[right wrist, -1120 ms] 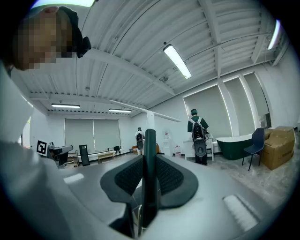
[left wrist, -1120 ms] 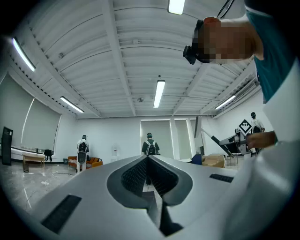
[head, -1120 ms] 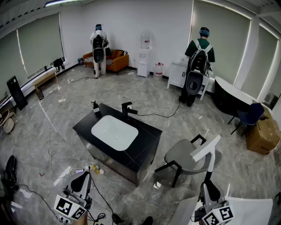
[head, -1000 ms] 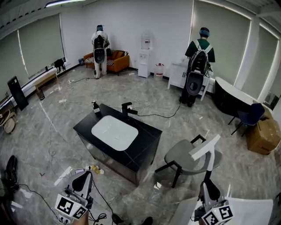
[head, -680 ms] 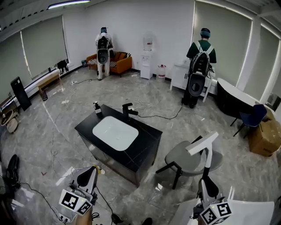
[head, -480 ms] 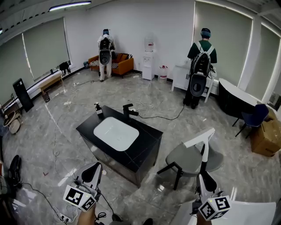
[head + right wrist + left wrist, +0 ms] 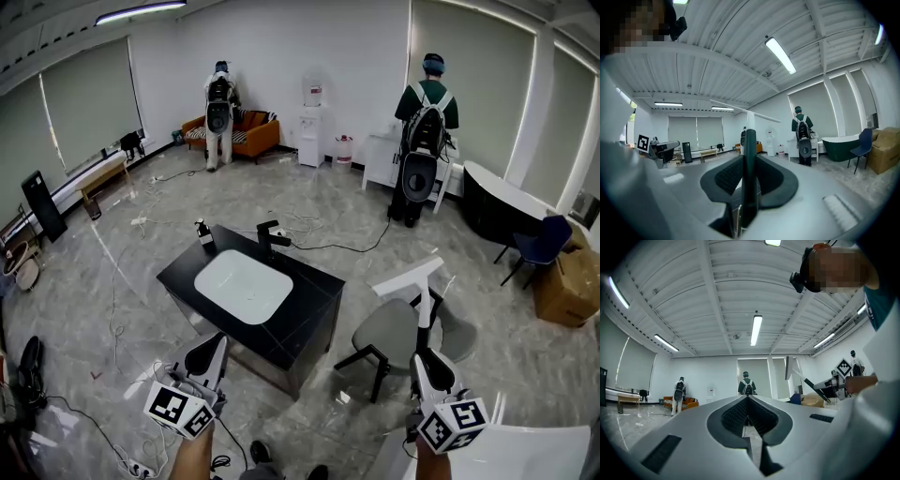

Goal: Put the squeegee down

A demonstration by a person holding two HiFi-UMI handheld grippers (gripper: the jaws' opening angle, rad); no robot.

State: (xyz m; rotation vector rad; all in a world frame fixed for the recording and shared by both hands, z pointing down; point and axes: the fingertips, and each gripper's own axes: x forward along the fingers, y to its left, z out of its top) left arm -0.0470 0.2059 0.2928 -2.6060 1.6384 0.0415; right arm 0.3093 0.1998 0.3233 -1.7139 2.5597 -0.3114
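The right tool (image 7: 429, 364) is clamping the dark handle of the squeegee (image 7: 410, 278), holding it upright, with its white blade tilting in the air above the grey chair (image 7: 386, 330). The left tool (image 7: 208, 352) is hanging level, its jaws drawn together on nothing. Both are facing the black surface (image 7: 314, 295) with its white sink (image 7: 244, 286).

One squeegee (image 7: 410, 275), one left gripper (image 7: 218, 340), one right gripper (image 7: 428, 353), one sink counter (image 7: 314, 300), one faucet (image 7: 267, 236), two chairs (image 7: 389, 333) (image 7: 539, 246), two persons (image 7: 208, 141) (image 7: 413, 101).
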